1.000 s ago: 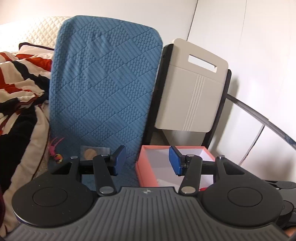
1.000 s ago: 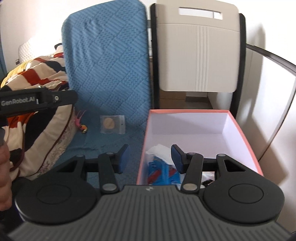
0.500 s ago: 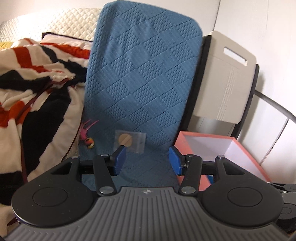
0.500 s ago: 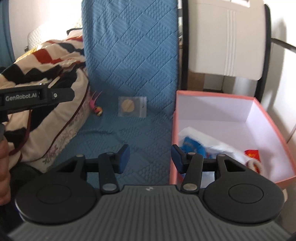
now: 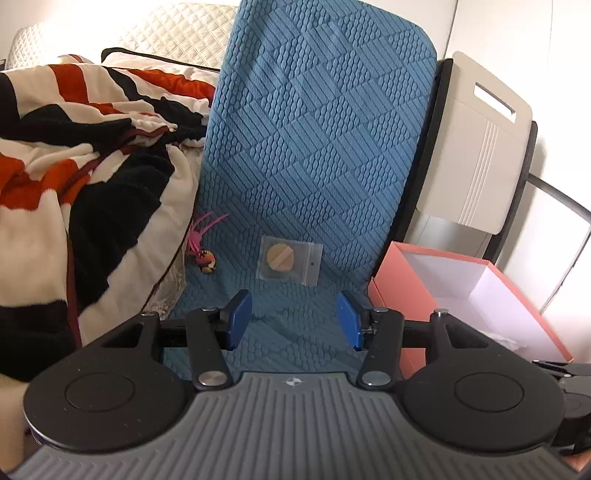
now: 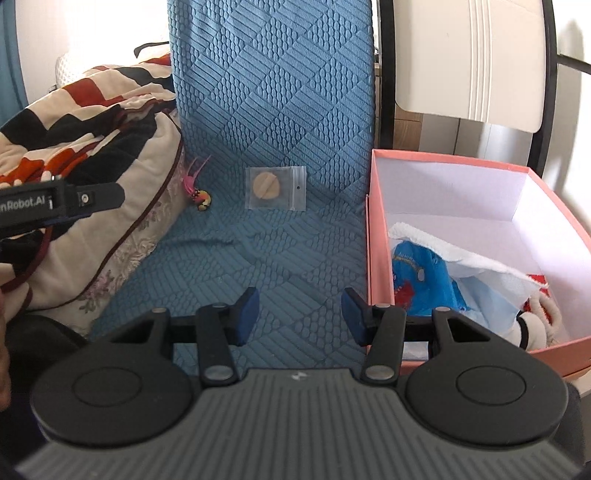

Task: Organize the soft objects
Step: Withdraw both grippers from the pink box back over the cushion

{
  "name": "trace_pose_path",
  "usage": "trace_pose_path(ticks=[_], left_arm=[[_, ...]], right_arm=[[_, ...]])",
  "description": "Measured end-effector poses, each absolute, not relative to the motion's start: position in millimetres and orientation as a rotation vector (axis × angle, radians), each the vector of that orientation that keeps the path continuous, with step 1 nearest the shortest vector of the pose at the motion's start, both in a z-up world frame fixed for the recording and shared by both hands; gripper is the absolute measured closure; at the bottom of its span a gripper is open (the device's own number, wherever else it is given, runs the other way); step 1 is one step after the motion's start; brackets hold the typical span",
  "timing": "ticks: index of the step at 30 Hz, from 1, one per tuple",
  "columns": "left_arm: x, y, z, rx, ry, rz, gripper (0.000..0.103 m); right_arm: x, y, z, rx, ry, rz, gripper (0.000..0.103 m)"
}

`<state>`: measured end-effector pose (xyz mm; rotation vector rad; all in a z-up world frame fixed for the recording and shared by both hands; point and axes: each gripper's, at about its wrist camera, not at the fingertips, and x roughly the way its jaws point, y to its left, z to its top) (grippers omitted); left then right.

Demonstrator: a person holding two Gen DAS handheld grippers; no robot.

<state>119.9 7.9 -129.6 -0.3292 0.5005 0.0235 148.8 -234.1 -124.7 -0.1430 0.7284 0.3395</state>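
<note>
Blue-padded left tongs and right tongs you're holding agape, empty; clear pouch lying ahead, pink box rightward.

Daylight is flooding in from the upper left, blowing out the wall and quilt. Fisheye distortion is bending the edges. Both views are staying sharp, with soft shadows lying under the grippers.
</note>
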Motion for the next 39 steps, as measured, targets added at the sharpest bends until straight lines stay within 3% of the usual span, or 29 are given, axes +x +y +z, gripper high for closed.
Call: trace_pose_path(ticks=[21,39], left_arm=[[175.4,21.9,-163.4,-0.294,0.547,0.105,0.044],[235.6,43.2,-196.1,-0.309,0.619,0.125,0.044]], right_arm=[[170.6,-206.5,-137.4,-0.147,0.693,0.382,0.051],[243.7,-180.6,-146.6,-0.116,0.735,0.437,0.051]])
